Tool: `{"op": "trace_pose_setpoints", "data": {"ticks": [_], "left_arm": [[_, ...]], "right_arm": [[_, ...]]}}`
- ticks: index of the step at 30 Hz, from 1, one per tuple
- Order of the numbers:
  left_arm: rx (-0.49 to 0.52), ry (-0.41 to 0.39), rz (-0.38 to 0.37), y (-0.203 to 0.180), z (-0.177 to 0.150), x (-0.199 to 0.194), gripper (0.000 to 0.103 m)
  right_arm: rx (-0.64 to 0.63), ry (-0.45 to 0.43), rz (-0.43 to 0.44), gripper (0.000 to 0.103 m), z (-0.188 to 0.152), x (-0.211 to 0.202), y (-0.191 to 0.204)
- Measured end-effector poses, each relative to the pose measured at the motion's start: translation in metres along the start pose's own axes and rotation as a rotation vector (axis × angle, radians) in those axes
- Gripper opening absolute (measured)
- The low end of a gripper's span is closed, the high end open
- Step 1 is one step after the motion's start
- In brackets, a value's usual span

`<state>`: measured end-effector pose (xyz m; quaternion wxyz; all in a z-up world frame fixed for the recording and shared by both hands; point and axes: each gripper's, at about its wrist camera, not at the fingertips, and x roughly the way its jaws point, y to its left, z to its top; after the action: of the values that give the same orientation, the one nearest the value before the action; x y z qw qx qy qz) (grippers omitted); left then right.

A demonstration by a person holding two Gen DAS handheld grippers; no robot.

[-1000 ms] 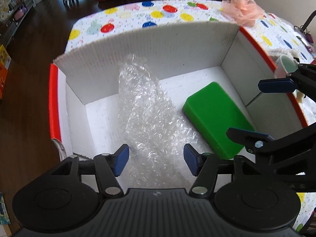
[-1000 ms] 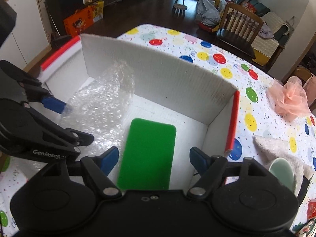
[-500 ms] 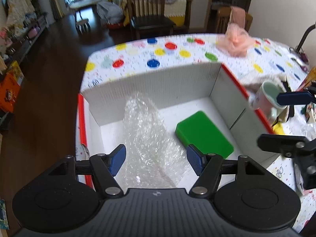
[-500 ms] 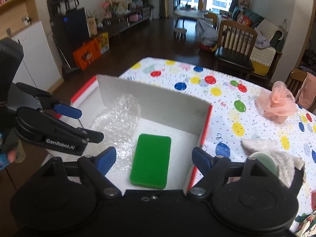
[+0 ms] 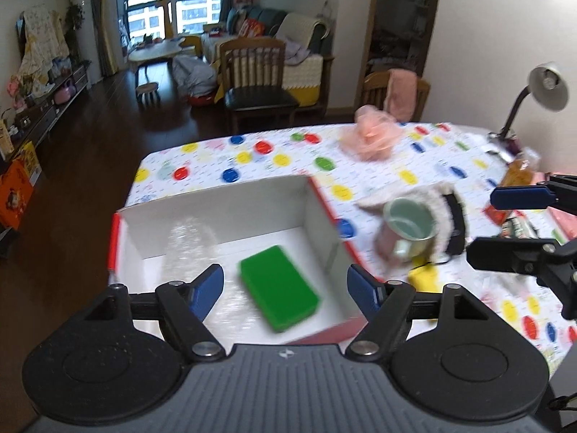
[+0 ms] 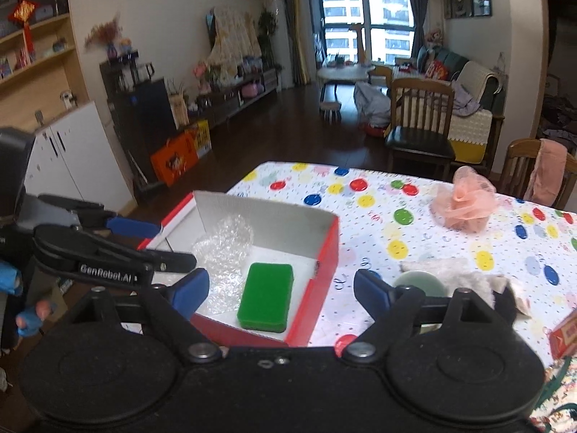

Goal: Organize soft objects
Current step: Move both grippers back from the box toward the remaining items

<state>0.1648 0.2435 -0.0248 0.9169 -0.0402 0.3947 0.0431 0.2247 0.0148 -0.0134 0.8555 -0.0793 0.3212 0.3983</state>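
A red-and-white cardboard box (image 5: 223, 202) (image 6: 267, 213) stands on the dotted tablecloth. Inside it lie a green sponge (image 5: 279, 287) (image 6: 266, 296) and a crumpled sheet of bubble wrap (image 5: 189, 249) (image 6: 223, 249). My left gripper (image 5: 286, 290) hovers above the box's near side, its jaws opening with nothing between them. My right gripper (image 6: 281, 288) hangs above the box's right edge, jaws also opening and empty. A pink mesh puff (image 5: 371, 137) (image 6: 465, 205) lies farther back on the table. A fluffy white cloth (image 5: 440, 198) (image 6: 454, 276) is draped by a mint cup (image 5: 407, 227).
A desk lamp (image 5: 541, 90) and packets (image 5: 519, 169) sit at the table's right end, and a red packet (image 6: 564, 335) lies near the right gripper. Wooden chairs (image 6: 420, 122) stand beyond the table's far edge. Dark floor lies to the left.
Both grippers rose and drew back from inside the box, so the whole box and the table beyond came into view. Their jaws spread wider. The sponge and bubble wrap stayed in the box.
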Motion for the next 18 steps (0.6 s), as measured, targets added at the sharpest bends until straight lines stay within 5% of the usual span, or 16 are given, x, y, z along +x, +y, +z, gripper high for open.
{"op": "trace_pose_setpoints", "data": {"ticks": [18], "left_arm": [[-0.023, -0.089, -0.110, -0.127, -0.016, -0.029, 0.086]], "right_arm": [[0.082, -0.146, -0.133, 0.102, -0.061, -0.101, -0.089]]}}
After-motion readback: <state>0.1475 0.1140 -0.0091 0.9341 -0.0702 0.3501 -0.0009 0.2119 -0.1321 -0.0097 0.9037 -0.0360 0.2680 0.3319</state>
